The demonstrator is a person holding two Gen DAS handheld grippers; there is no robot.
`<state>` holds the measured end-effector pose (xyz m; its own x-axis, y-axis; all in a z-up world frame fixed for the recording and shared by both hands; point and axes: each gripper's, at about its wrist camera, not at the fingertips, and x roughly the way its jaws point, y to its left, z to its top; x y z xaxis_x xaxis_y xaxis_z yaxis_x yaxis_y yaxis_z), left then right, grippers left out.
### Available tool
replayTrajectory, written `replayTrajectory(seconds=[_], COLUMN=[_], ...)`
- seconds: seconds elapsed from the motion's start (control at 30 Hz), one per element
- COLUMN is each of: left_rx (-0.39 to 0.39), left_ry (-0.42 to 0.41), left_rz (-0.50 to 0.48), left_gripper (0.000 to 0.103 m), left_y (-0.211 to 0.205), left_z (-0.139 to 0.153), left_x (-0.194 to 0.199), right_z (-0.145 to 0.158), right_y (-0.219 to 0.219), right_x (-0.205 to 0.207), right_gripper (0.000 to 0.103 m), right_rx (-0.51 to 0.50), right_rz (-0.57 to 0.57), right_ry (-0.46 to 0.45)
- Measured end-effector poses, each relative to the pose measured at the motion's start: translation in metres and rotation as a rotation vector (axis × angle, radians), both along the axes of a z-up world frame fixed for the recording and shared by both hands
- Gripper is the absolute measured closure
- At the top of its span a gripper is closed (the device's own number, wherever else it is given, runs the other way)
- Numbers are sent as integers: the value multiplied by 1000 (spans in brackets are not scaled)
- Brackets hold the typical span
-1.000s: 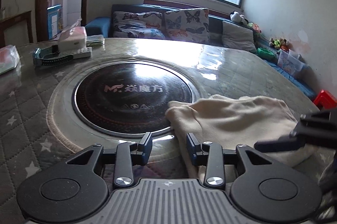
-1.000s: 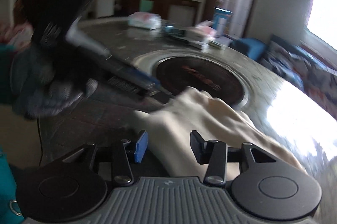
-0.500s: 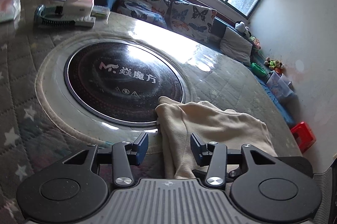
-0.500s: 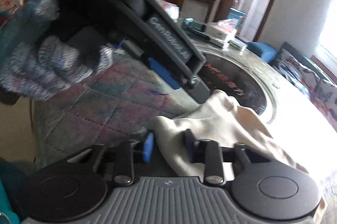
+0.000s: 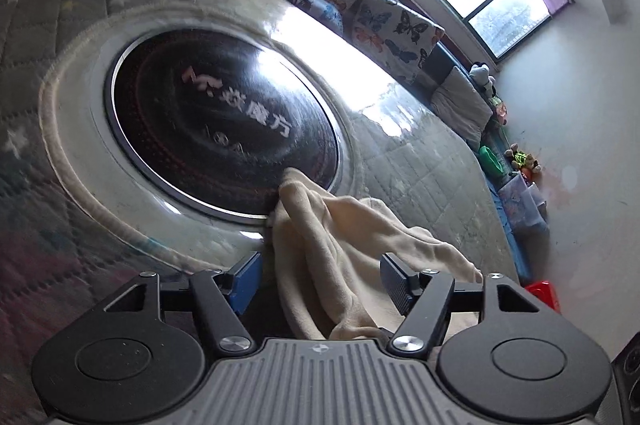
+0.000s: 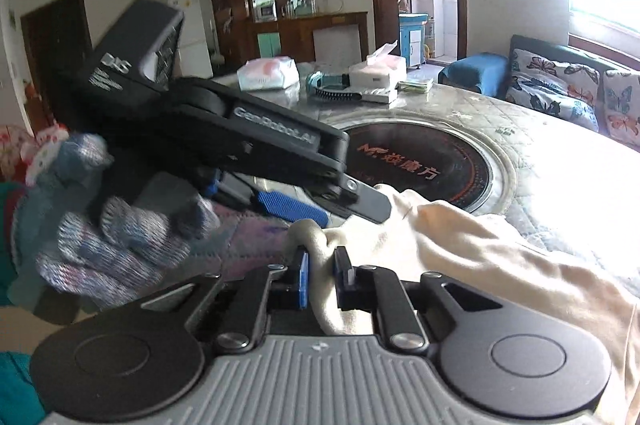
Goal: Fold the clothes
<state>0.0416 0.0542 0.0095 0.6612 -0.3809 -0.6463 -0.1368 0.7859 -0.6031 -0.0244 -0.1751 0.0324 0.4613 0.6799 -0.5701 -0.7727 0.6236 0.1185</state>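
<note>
On the table (image 5: 420, 153), pinching the soft, light cloth (image 6: 460, 245) edge with the right gripper (image 6: 322, 275), left gripper (image 5: 320, 279) spread wide around it.

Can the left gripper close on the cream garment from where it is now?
Probably yes. The left gripper is open with a fold of the cream garment lying between its fingers and nothing blocking them. The right gripper already pinches the same cloth nearby.
</note>
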Motion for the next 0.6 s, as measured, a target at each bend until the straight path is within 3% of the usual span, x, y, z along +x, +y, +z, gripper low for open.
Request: replayTrajectory(seconds=[0.03, 0.17, 0.23, 0.43, 0.6], left_rx=[-10, -65, -66, -47, -22], left_ry=[10, 48, 52, 45, 36], left_rz=[6, 25, 27, 24, 19], left_gripper=[38, 77, 83, 85, 85], left_y=[-1, -1, -1, -1, -4], left_z=[-2, -13, -15, -15, -13], left_x=[2, 9, 9, 9, 7], right_z=[1, 2, 2, 0, 2], right_y=[-2, -6, -9, -32, -84], right_x=[0, -2, -4, -6, 2], right_gripper=[92, 92, 92, 84, 82], right_rx=[9, 20, 20, 48, 48], right_rz=[-2, 7, 12, -47, -250], right_ry=[3, 0, 0, 26, 8])
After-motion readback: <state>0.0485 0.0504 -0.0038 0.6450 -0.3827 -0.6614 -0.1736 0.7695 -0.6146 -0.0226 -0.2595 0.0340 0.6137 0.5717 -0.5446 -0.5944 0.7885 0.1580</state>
